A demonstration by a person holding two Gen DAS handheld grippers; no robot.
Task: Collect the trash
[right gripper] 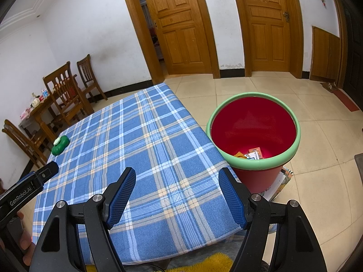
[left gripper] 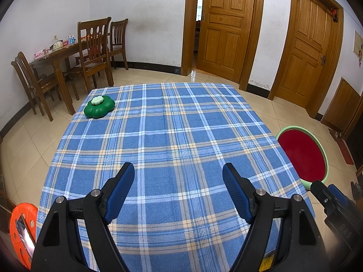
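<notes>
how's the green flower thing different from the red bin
The green flower-shaped container sits on the plaid tablecloth; the red bin stands on the floor beside it. The container is small, low and lidded; the bin is large, open, holding wrappers. Both have pale green trim.

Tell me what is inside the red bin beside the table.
At the bottom of the red bin lie a few scraps of trash: orange pieces and a white printed wrapper. The near green rim hides the rest of the floor, so more may lie there unseen.
</notes>
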